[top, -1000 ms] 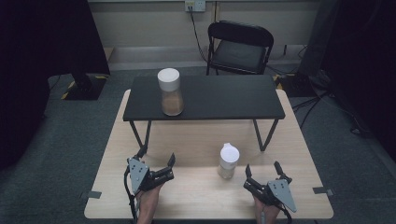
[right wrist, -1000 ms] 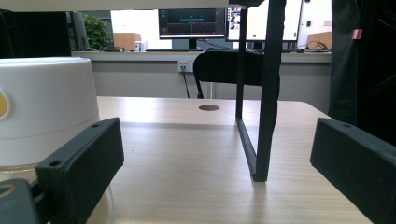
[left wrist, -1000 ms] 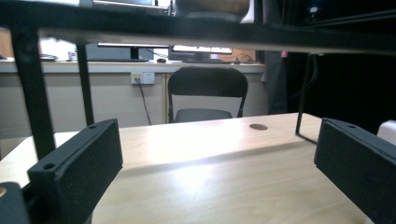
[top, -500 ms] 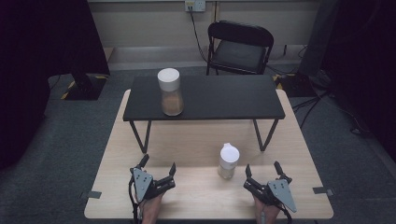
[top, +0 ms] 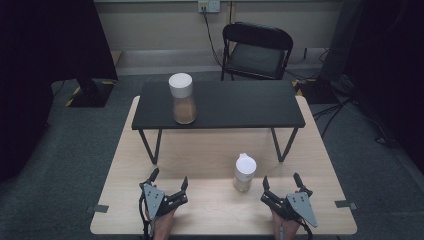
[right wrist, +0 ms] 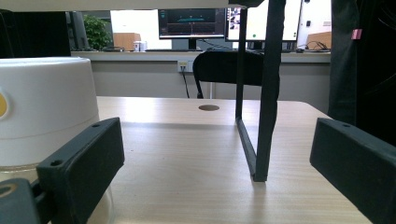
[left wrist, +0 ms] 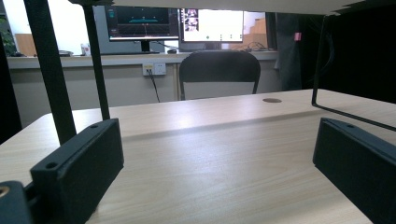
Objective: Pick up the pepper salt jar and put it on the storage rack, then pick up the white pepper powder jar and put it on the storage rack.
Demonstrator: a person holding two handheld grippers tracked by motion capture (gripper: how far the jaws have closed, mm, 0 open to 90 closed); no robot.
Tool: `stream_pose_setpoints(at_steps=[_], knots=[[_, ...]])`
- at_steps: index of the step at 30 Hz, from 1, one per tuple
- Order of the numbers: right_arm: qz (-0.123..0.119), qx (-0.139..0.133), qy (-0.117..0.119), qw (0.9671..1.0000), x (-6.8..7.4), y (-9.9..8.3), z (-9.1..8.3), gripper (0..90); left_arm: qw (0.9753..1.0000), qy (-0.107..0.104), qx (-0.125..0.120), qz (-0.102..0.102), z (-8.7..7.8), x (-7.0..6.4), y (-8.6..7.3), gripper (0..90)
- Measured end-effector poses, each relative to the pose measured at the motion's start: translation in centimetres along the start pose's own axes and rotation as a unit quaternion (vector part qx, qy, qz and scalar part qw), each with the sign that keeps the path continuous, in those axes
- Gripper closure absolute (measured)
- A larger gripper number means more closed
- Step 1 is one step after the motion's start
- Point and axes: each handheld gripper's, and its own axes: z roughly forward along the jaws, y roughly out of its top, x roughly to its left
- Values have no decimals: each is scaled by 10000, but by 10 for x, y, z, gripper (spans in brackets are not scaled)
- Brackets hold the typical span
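You hold the left gripper (top: 169,184) and the right gripper (top: 281,182) with jaws wide and empty on the wooden table (top: 210,160), and the small white-capped jar (top: 244,172) stands just beside your right gripper.

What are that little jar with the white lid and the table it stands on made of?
The small jar looks like clear plastic or glass, since tan contents show through; its white lid seems matte plastic. The table looks like pale wood or laminate, with grain lines in the left gripper view. The right gripper sits beside the jar.
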Motion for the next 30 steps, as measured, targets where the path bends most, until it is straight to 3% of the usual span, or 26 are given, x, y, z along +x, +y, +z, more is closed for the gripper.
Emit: stream_pose_setpoints(at_steps=[6, 21, 28, 30], knots=[[0, 0, 2, 10000, 0, 0, 0, 18, 9999, 10, 56, -104, 1, 1, 1, 12], [-2, 29, 44, 10000, -1, 1, 0, 13, 9999, -10, 57, -112, 1, 2, 1, 7], [-25, 119, 183, 9998, -4, 5, 2, 6, 9999, -9, 58, -112, 1, 2, 2, 12], [-45, 38, 223, 9997, -5, 3, 2, 8, 9999, -9, 58, -113, 1, 2, 2, 15]])
